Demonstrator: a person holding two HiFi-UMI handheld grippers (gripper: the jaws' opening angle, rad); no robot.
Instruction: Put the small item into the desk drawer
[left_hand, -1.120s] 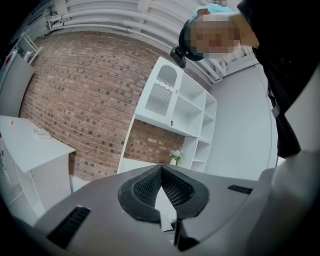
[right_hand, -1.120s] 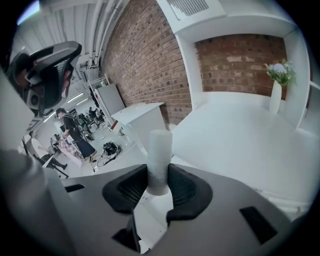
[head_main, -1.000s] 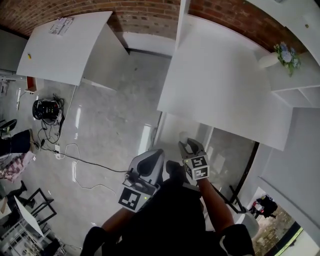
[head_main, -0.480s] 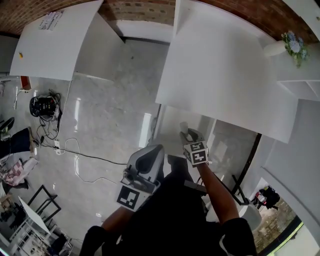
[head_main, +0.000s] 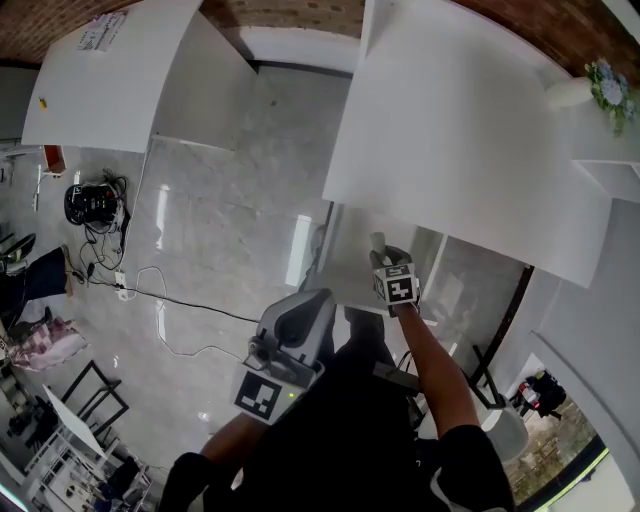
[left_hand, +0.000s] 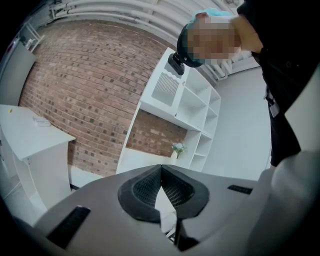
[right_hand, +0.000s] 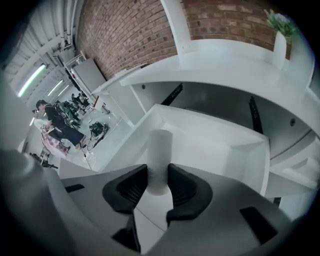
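My right gripper (head_main: 381, 252) is shut on a small white cylinder (head_main: 377, 241), which stands upright between its pads. In the right gripper view the cylinder (right_hand: 160, 150) sticks out past the jaws, above the open white drawer (right_hand: 250, 150). The drawer (head_main: 345, 288) stands pulled out from under the front edge of the white desk (head_main: 460, 130). My left gripper (head_main: 305, 312) hangs lower and to the left, close to my body, away from the drawer. In its own view the left gripper (left_hand: 161, 172) has its pads meeting at the tip with nothing between them.
A second white desk (head_main: 110, 80) stands at the far left across the grey floor. A tangle of cables (head_main: 95, 205) lies on the floor by it. A vase of flowers (head_main: 600, 85) sits at the desk's far right beside white shelves (head_main: 615, 185).
My right gripper has carried the cylinder forward, farther from my body and over the drawer. The left gripper has stayed where it was.
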